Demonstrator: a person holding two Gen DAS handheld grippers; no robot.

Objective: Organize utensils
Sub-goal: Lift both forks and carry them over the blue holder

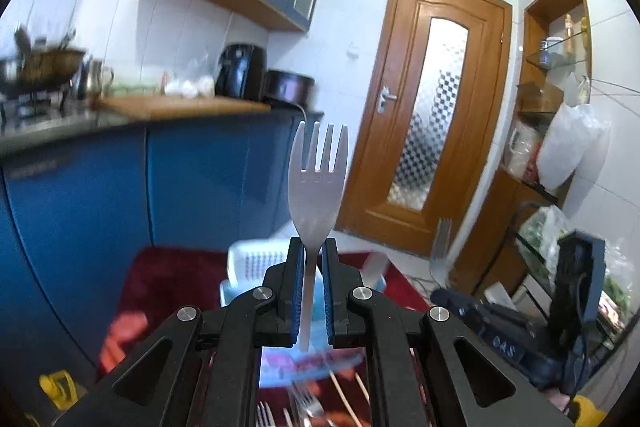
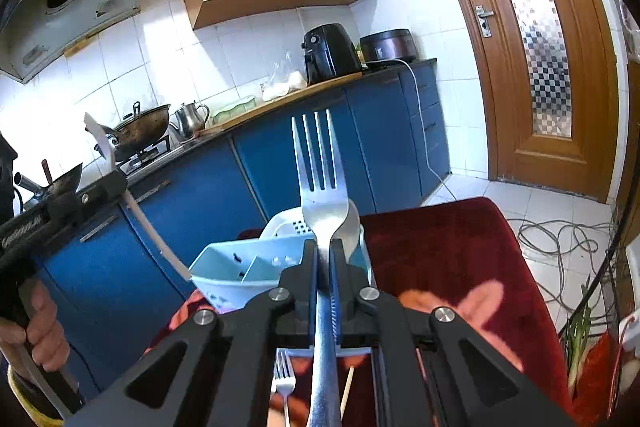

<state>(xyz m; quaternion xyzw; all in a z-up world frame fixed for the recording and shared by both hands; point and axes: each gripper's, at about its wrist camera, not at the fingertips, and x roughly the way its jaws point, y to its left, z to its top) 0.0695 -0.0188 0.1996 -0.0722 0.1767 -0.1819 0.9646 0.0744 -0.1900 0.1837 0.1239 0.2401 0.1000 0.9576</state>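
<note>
Left wrist view: we saw the left tool (image 1: 313,255) clamped on the handle of a short-tined fork (image 1: 317,183), which stood upright with its tines at 12 o'clock, raised above the red-covered bench (image 1: 168,275). Just behind the tool sat the pale blue utensil caddy (image 1: 252,263), partly hidden. At 3 o'clock we saw the right tool (image 1: 436,271) holding a long-tined fork (image 1: 442,247), blurred. More forks (image 1: 306,407) and thin sticks lay on the bench at 6 o'clock.

Right wrist view: we saw the right tool (image 2: 324,255) clamped on the long-tined fork (image 2: 318,179), also upright. A spoon bowl (image 2: 352,227) showed just behind it; we could not tell whether the tool held it too. The caddy (image 2: 240,267) stood on the bench (image 2: 440,251) directly ahead, and a spare fork (image 2: 283,375) lay at 6 o'clock. The left tool (image 2: 116,183) entered at 9 o'clock.
</note>
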